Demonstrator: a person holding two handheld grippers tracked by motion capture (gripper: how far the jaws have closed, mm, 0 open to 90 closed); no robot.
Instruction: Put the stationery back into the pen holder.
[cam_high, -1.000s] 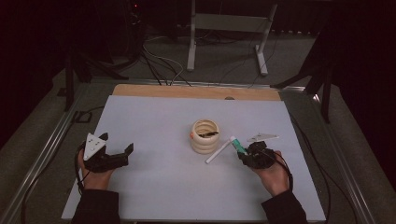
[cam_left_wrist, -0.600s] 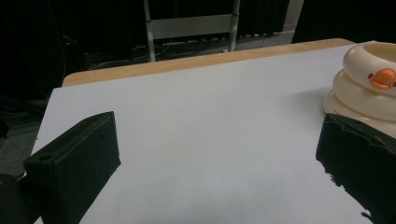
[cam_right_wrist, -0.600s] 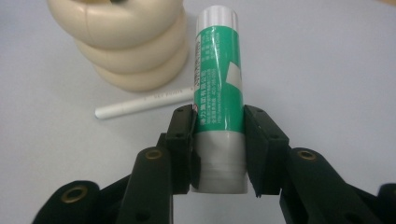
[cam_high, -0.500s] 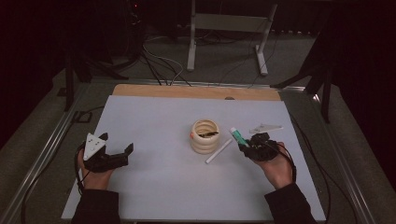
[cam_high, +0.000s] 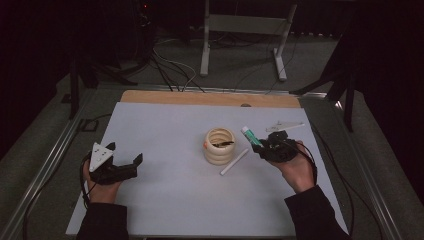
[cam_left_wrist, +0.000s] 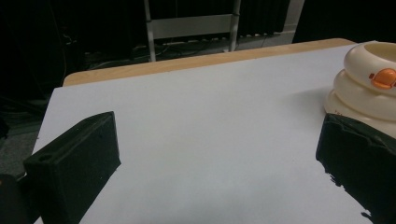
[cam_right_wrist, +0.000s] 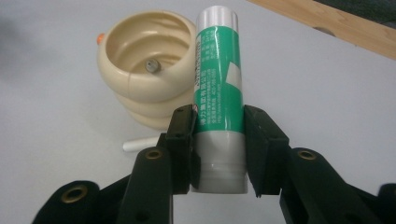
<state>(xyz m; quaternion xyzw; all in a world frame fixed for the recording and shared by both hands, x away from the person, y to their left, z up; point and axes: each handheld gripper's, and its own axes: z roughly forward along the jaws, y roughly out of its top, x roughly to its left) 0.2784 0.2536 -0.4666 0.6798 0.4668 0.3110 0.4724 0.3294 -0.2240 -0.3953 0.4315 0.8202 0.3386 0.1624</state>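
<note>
Dark curtains and a metal stand's legs close off the far side of the room, with cables lying on the grey floor behind the desk (cam_high: 150, 97). A white sheet (cam_high: 165, 130) covers most of the desk, leaving a wooden strip bare along the far edge.

Near the middle of the sheet stands a cream holder (cam_high: 219, 145) shaped like stacked rings, with a small orange spot on its side; in the high view something dark lies across its mouth. A white stick (cam_high: 234, 161) lies flat on the sheet just beside the holder, on the right tool's side.

The right tool (cam_high: 270, 148) is right of the holder and pinches a green glue stick (cam_right_wrist: 218, 93) by its grey lower part, one black pad pressed on each side. The green label and silvery cap stick out beyond the pads towards the holder. In the high view the glue stick (cam_high: 251, 135) sits apart from the holder.

The left tool (cam_high: 124, 165) rests well apart at the near left of the sheet, its jaws spread wide with only bare sheet between them.
</note>
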